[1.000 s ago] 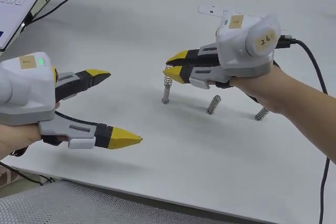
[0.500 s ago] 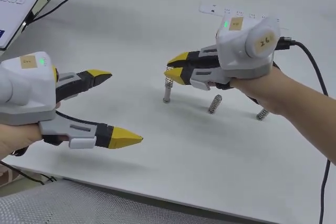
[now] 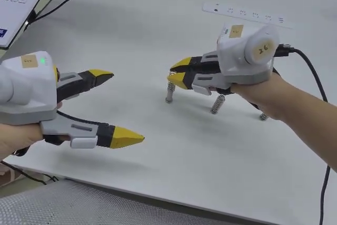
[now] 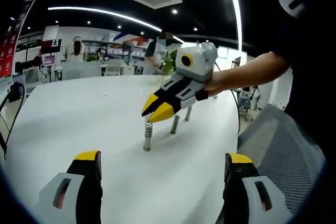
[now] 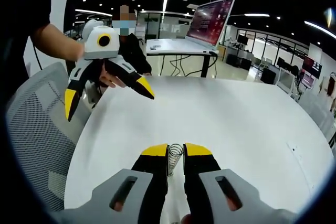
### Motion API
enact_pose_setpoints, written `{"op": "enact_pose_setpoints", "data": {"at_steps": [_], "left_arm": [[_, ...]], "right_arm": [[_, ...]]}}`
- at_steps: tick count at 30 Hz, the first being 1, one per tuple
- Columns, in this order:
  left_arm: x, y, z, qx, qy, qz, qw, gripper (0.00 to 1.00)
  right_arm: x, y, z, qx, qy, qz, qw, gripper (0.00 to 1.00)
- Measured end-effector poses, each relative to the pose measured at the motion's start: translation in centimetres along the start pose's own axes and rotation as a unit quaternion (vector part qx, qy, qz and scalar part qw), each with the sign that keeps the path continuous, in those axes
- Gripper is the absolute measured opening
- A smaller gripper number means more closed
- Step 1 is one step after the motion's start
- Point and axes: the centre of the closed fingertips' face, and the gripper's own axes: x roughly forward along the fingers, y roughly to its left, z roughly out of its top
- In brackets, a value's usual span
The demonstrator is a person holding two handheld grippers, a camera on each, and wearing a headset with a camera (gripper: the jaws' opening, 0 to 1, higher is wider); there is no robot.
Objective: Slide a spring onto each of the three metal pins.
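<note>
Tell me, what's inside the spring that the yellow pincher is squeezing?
A metal pin runs up inside the spring; its bare lower end stands on the table. The pin's top is hidden by the coils and the right gripper closed on them.

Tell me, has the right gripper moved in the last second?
Yes. The right gripper has sunk lower against the leftmost pin, taking the spring further down it.

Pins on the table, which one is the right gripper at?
The leftmost pin in the head view: the right gripper pinches its spring; the other two stand clear.
</note>
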Motion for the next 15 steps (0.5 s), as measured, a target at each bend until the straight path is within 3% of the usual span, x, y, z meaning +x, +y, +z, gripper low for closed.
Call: {"op": "enact_pose_setpoints", "data": {"at_steps": [15], "left_arm": [[0.1,0.0,-0.1,-0.002,0.003,-0.001,1.0000,0.94]], "right_arm": [[1.2,0.5,-1.6,-0.008,0.022,0.006,0.9997,0.08]]}}
